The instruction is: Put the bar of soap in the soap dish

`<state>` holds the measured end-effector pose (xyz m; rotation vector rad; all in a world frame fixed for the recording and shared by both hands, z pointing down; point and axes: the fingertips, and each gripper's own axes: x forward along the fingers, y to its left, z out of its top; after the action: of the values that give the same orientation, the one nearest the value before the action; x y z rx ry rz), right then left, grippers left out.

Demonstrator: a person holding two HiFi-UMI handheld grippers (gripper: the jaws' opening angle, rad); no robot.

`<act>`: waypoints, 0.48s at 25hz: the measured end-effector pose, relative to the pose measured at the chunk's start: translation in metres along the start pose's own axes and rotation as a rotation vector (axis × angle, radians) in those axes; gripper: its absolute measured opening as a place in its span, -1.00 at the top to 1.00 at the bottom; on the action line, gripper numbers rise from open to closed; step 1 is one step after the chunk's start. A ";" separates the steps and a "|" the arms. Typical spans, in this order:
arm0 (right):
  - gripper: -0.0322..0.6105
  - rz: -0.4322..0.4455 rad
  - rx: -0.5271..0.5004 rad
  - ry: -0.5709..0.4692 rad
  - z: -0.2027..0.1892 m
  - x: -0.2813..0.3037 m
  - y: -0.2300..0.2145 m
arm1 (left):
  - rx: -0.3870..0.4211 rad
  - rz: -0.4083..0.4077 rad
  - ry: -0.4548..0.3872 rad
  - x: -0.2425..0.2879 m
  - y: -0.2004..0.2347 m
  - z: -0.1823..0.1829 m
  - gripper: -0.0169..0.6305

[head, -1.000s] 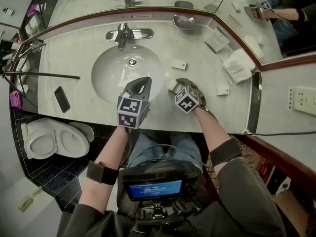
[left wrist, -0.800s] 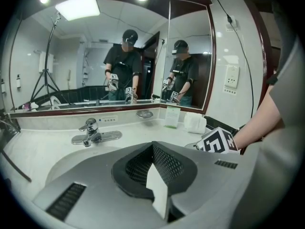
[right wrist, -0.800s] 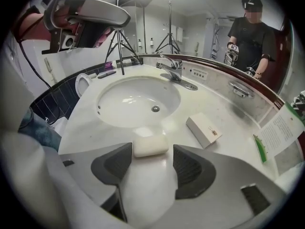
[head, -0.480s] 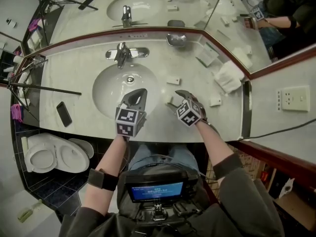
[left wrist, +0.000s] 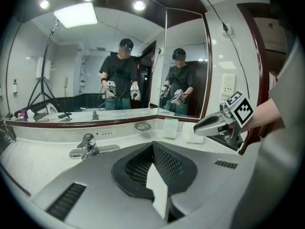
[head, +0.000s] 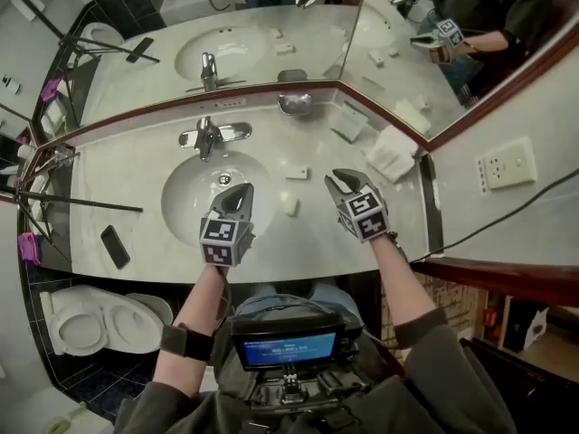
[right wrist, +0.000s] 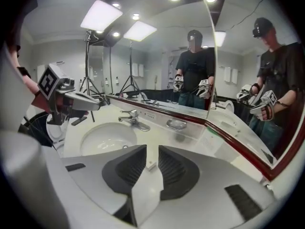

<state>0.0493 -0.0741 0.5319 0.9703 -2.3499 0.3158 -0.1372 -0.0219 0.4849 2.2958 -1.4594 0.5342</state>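
Soap bar, cream-coloured and rounded (head: 289, 206), lies on the pale marble counter (head: 127, 165) just right of the oval white basin (head: 185, 197), between two grey hand-held grippers and touched by neither; the left gripper (head: 237, 193) hangs over the basin's near rim with its jaws pressed together on nothing; the right gripper (head: 344, 181) is raised beside the soap bar, its jaws having just been closing to a narrow slit with nothing pinched between them; in the right gripper view only a small white block (right wrist: 151, 165), lying on the counter beyond, shows through that slit; the shiny metal soap dish (head: 294, 105) sits at the back of the counter against the mirror's dark red trim, well apart from the soap bar; a chrome faucet (head: 210, 136) stands behind the basin, a folded white towel (head: 391, 159) lies toward the right corner, and a black phone (head: 114, 246) rests near the counter's left front edge.
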 end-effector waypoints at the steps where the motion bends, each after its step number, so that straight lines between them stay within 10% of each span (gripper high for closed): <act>1: 0.68 -0.032 0.021 -0.010 0.000 -0.007 -0.009 | 0.001 -0.004 0.001 0.001 -0.001 0.000 0.94; 12: 0.84 -0.229 0.365 -0.098 -0.041 -0.073 -0.062 | 0.003 -0.036 0.010 0.006 -0.010 -0.003 0.94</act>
<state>0.1521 -0.0588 0.5220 1.4428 -2.2808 0.6328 -0.1258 -0.0211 0.4894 2.3140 -1.4104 0.5367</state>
